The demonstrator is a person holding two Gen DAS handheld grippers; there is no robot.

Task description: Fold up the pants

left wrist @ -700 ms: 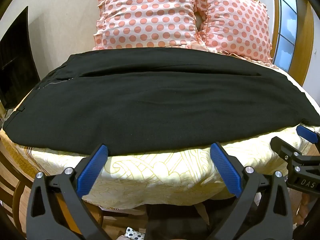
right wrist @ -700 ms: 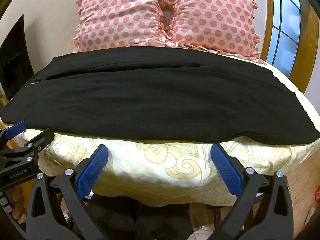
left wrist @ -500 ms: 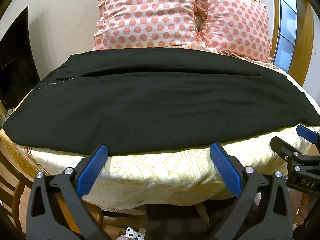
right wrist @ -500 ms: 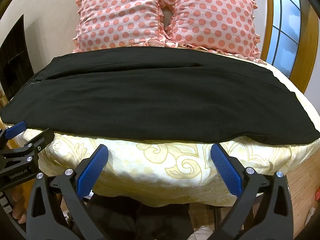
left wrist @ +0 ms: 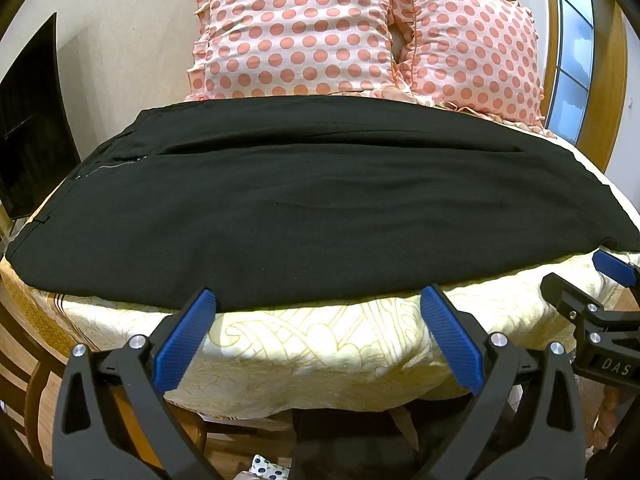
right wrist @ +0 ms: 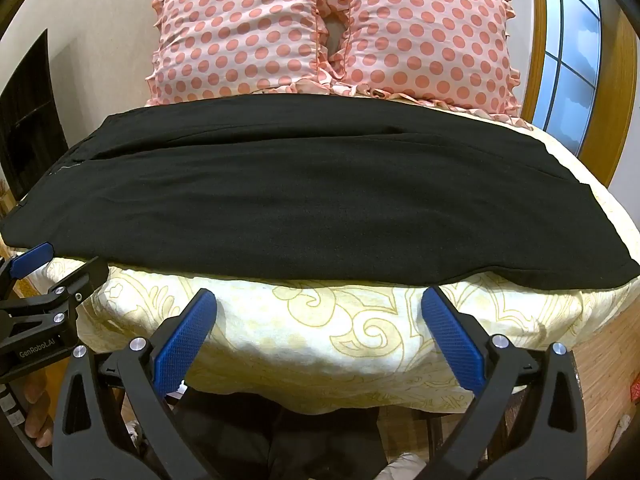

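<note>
Grippers, left gripper [left wrist: 316, 304] & right gripper [right wrist: 318, 306], level at bed [right wrist: 360, 336] edge w/ fingers wide apart, near black pants [left wrist: 312, 208].

Left claw [left wrist: 316, 336] spread wide, right claw [right wrist: 318, 338] spread wide, side by side, level

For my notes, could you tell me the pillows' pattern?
Pink with coral polka dots on the pillows, clearest in the right wrist view.

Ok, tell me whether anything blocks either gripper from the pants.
Nothing visible does. Only bare bedspread separates the left gripper and right gripper, both open, from the near edge of the pants.
</note>
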